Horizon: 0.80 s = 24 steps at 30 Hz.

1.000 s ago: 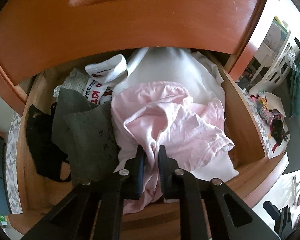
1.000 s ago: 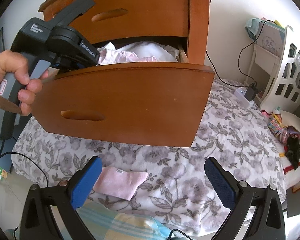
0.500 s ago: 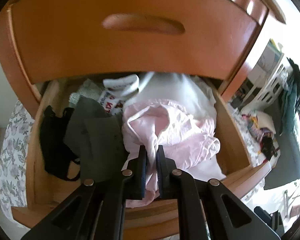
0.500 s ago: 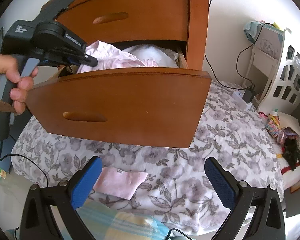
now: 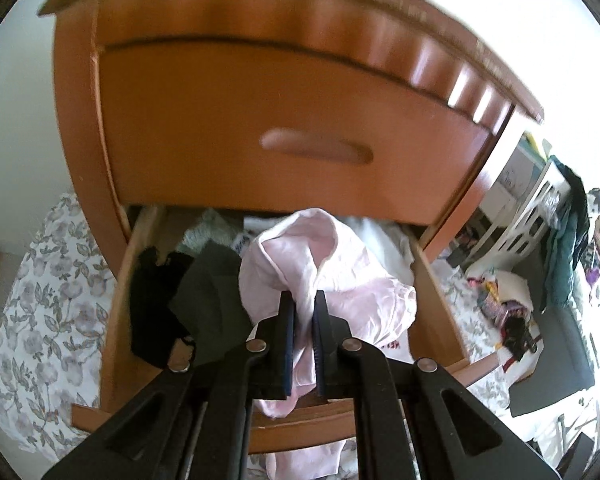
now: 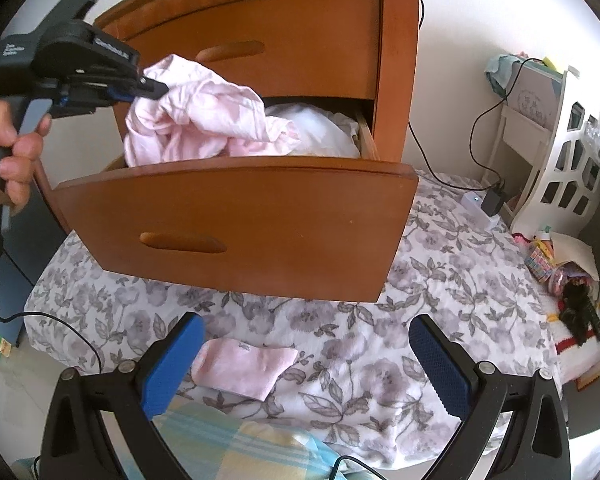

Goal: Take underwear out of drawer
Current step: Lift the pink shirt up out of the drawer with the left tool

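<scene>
While the left gripper [image 5: 303,314] clamps the pink underwear [image 5: 340,280], bunched above the open drawer [image 6: 236,216] with its hem trailing inside, the right gripper [image 6: 306,360] hovers over the bedspread [image 6: 440,280], jaws wide apart.

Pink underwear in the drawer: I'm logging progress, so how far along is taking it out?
Done: the drawer is open and the left gripper is shut on the pink underwear. In hand: it hangs bunched above the drawer front, its lower folds inside. Left: lifting it clear. The right gripper is open, empty.
</scene>
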### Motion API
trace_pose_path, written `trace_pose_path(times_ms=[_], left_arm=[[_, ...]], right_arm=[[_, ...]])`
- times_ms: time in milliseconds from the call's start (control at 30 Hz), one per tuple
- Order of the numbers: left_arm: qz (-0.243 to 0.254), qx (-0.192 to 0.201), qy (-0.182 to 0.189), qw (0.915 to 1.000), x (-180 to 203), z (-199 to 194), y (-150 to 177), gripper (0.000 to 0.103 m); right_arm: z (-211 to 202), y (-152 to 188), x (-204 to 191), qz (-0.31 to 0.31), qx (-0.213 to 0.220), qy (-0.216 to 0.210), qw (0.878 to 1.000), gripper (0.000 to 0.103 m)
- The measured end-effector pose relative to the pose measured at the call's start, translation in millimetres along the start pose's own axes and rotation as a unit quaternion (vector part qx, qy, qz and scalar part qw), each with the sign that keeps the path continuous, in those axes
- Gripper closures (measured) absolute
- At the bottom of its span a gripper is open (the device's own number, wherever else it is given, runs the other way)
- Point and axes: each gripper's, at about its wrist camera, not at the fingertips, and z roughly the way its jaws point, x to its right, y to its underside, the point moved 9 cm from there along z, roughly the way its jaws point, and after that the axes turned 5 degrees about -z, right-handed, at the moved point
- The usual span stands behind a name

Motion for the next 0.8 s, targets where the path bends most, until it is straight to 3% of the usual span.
trace_pose_path(times_ms=[400,800], left_arm=[[-0.002,0.089,0.027,0.9957,5.3,-77.8,-31.3,0.096],[0.008,0.15,0.047,0.9875,13.5,-150.4,-47.7,0.097]], right_arm=[[-15.2,-6.3,-7.7,-0.007,0.018,0.001,1.0,0.0],[-29.6,-11.8,-14.7,-0.011,0.033,-0.001,0.999,0.0]])
